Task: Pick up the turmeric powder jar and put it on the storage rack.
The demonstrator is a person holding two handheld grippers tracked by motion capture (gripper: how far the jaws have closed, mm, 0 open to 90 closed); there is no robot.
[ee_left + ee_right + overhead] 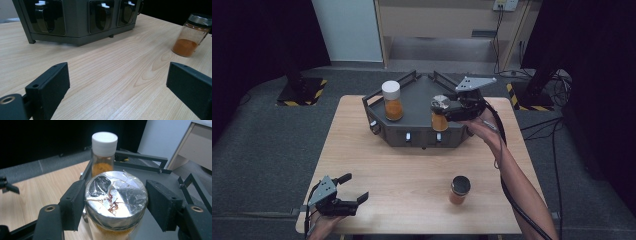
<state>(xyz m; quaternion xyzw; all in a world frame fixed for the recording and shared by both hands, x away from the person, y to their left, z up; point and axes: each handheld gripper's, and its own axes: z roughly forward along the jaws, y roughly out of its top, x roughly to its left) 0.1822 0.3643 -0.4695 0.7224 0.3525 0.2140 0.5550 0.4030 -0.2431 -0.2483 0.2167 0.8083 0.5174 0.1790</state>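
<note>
The left gripper [354, 188] rested at the table's [412, 165] near left corner, jaws spread wide and empty. On the gray tray [417, 100] at the far edge, a white-capped jar [392, 100] stood upright. The right gripper [439, 106] had its jaws around a foil-topped jar [116, 197], also upright, at the tray's front edge; the right gripper view showed crumpled foil with red marks. A dark-lidded jar [459, 190] stood near the table's near edge.

Three upright jars w/ orange powder: foil-sealed jar [440, 113] between right claw [447, 111] jaws over grey tray [422, 95], white-capped jar [392, 100] on tray, black-lidded jar [459, 189] on surface [402, 175].
</note>
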